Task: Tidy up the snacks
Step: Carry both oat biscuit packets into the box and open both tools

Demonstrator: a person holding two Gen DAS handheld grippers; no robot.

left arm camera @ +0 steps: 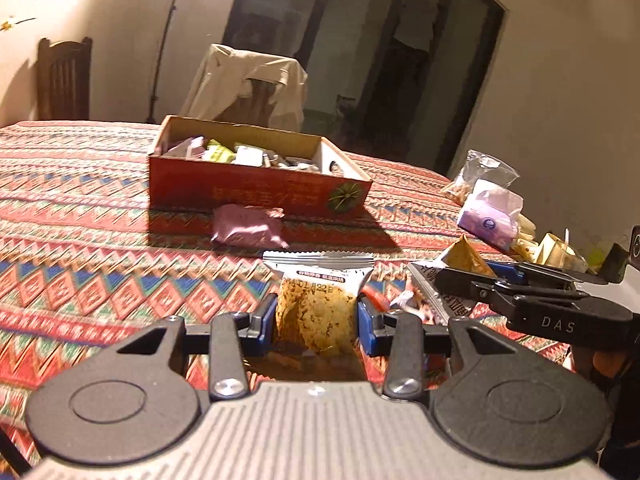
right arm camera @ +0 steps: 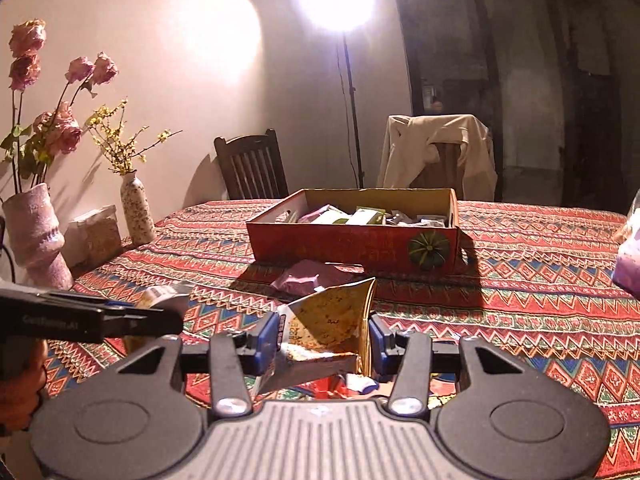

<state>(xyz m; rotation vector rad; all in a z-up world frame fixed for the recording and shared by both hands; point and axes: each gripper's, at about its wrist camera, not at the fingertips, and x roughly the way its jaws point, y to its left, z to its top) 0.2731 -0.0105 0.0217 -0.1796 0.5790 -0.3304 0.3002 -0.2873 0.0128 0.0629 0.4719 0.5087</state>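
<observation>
While clamped, cracker packet point(left arm camera: 316, 304) sits between left hand-held gripper point(left arm camera: 316, 322) pads.

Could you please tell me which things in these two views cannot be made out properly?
- Snacks in the red box: left wrist view, near wall hides the lower layers.
- Pink packet: both views, print too blurred to read.
- Purple bag: right wrist view, cut off by the right edge.
- Doorway: left wrist view, too dark.

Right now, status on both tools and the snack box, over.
Left tool shut on cracker packet. Right tool shut on torn packet. Red box ahead, part-filled. Pink packet lies in front of the box.
</observation>
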